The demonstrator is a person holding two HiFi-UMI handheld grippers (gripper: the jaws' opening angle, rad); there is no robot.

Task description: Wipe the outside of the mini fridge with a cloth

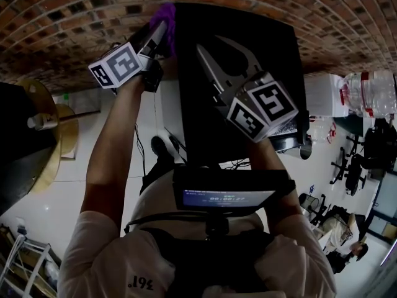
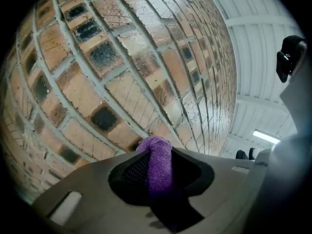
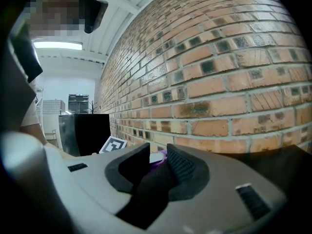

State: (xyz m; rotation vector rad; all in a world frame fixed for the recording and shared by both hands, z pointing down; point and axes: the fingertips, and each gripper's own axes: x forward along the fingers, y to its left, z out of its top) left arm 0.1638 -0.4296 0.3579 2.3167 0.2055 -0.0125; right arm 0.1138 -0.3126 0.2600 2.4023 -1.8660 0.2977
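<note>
The left claw (image 1: 160, 37) is gripping the purple cloth (image 1: 164, 18) at the mini fridge's (image 1: 273, 48) far left corner, seemingly to wipe there. The right claw (image 1: 208, 45) is hovering over the fridge, slightly parted and empty.

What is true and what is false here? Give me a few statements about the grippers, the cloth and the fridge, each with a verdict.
1. The left gripper clamps a purple cloth. True.
2. The right gripper holds a cloth too. False: nothing sits between its jaws.
3. The wall behind is brick. True.
4. The mini fridge is white. False: it is black.
</note>
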